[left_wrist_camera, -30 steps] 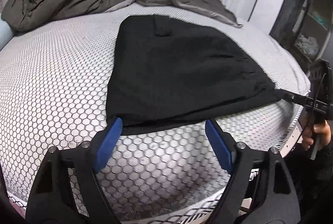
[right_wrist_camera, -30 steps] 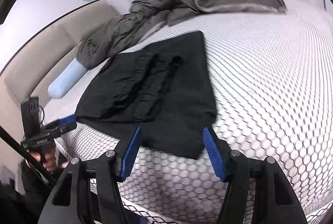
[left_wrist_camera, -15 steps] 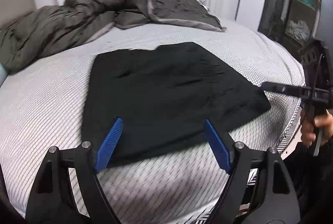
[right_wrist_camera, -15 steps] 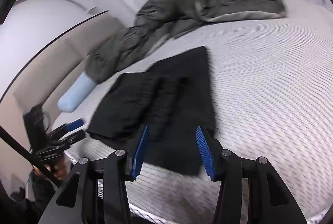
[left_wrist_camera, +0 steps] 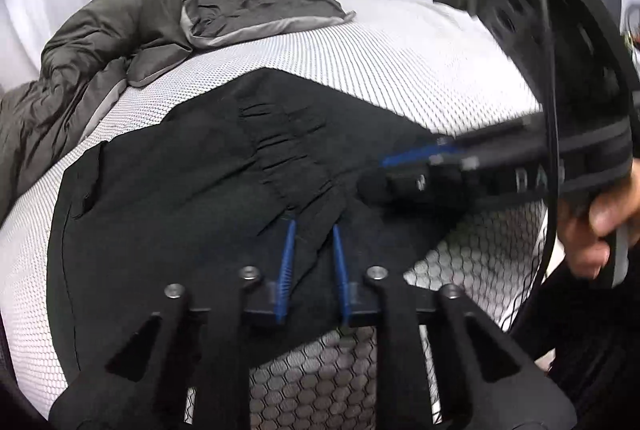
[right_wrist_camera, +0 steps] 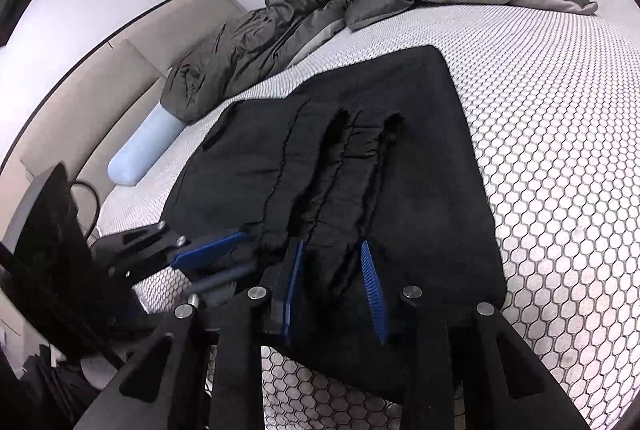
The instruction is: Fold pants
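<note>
We see black pants [right_wrist_camera: 360, 166] on honeycomb-mesh mattress [right_wrist_camera: 560, 158], grey duvet [right_wrist_camera: 320, 10] behind. Left gripper [left_wrist_camera: 314, 230] and right gripper [right_wrist_camera: 332, 246] both closing on waistband fabric.

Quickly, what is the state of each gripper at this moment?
Left gripper: jaws closing, the black pants waistband fabric pinched between its pads.
Right gripper: jaws closing, a bunch of the pants between its pads.
</note>
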A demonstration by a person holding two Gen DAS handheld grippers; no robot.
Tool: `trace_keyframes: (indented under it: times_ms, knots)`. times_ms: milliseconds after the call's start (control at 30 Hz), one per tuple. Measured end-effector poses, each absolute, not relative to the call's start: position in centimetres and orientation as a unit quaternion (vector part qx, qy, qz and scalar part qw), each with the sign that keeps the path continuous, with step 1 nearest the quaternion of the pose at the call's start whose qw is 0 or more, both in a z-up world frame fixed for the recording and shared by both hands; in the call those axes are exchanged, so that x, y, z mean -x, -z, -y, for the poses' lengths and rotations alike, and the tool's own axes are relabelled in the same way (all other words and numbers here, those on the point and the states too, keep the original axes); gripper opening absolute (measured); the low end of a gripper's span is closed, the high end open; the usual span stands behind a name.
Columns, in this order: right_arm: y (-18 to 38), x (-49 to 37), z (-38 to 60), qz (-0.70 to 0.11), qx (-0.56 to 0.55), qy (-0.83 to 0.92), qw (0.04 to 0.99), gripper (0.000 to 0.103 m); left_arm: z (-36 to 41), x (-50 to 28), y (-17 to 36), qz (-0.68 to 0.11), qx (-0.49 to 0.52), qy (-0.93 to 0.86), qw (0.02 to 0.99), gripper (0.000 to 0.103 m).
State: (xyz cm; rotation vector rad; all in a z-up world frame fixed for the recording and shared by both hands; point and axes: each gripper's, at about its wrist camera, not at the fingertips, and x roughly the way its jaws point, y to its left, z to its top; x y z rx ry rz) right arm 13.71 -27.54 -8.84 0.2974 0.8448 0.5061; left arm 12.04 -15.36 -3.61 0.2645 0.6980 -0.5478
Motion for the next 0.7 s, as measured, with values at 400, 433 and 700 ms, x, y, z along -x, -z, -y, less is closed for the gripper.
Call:
trace_keyframes:
  times_ms: [400,433,700]
  knots:
    - [8.6,-13.4,28.7,-0.406,-0.156,-0.232,0.870,0.032,17.0,-11.6,4.8,-0.343,-0.158,0.265,0.887,0.029]
    - [8.3,-13.1,29.3,-0.397,-0.163,-0.228,0.874,0.032,16.7,-11.6,4.8,-0.348,-0.147,0.272,0.885,0.043]
    - [6.6,-12.8,27.7,-0.369,-0.194,-0.307,0.855,0.033,12.1,-9.7,2.4,-0.326,-0.089,0.276,0.900,0.049]
